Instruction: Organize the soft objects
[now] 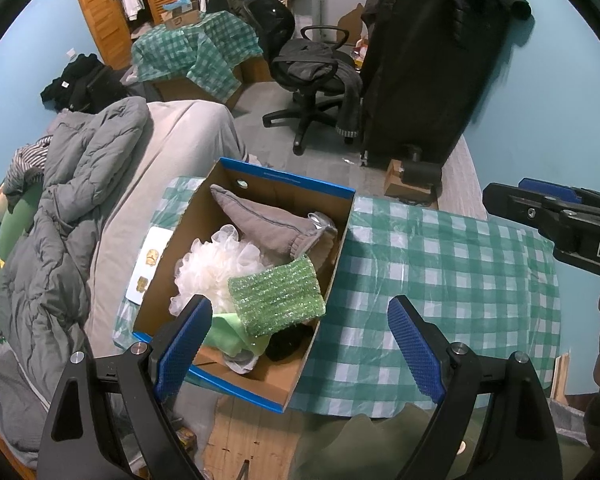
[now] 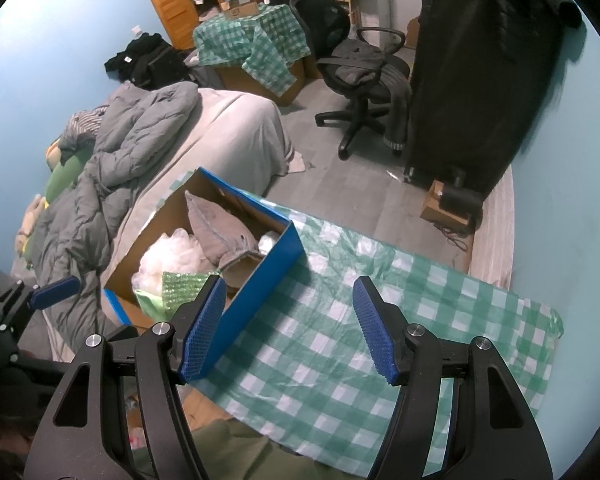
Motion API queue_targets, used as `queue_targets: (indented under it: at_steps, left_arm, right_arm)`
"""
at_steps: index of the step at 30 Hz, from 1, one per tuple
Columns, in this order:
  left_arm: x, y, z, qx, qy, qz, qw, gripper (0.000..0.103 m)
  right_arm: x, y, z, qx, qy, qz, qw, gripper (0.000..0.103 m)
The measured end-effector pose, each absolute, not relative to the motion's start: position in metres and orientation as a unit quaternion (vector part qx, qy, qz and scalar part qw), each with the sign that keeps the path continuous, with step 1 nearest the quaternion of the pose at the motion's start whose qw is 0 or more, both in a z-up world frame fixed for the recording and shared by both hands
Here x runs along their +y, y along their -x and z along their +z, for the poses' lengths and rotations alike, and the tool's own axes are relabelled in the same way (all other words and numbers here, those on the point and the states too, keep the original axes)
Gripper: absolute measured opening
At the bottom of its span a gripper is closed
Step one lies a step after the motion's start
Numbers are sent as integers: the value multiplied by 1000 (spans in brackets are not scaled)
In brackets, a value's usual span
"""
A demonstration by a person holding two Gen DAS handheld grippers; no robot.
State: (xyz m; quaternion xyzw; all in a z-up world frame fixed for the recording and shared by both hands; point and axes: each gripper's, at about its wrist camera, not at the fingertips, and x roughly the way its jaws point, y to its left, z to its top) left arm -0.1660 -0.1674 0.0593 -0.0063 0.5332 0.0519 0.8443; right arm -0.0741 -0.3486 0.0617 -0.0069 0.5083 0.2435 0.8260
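Note:
A blue cardboard box (image 1: pixel 342 240) stands at the left end of a table with a green checked cloth (image 1: pixel 452 280). In it lie a grey cushion (image 1: pixel 272 224), a white mesh puff (image 1: pixel 212 264), a glittery green sponge (image 1: pixel 276 296), a light green cloth (image 1: pixel 228 336) and something black (image 1: pixel 288 344). My left gripper (image 1: pixel 300 340) is open and empty, above the box's near right corner. My right gripper (image 2: pixel 290 320) is open and empty over the cloth, just right of the box (image 2: pixel 260 280). The sponge (image 2: pixel 184 286) and cushion (image 2: pixel 220 232) also show there.
A bed with a grey duvet (image 1: pixel 80 184) lies left of the table. A black office chair (image 1: pixel 316 68) and a tall black garment rack (image 1: pixel 432 64) stand behind. A small brown box with a black object (image 1: pixel 412 176) sits on the floor beyond the table.

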Motion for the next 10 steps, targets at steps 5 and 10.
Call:
queue_targets:
  at_steps: [5, 10]
  left_arm:
    - [-166, 165, 60, 534, 7, 51, 844, 91]
    - [-163, 164, 60, 533, 5, 54, 845, 91]
  right_arm:
    - [-348, 74, 62, 509, 7, 244, 826, 65]
    - [-348, 73, 62, 508, 10, 245, 825, 65]
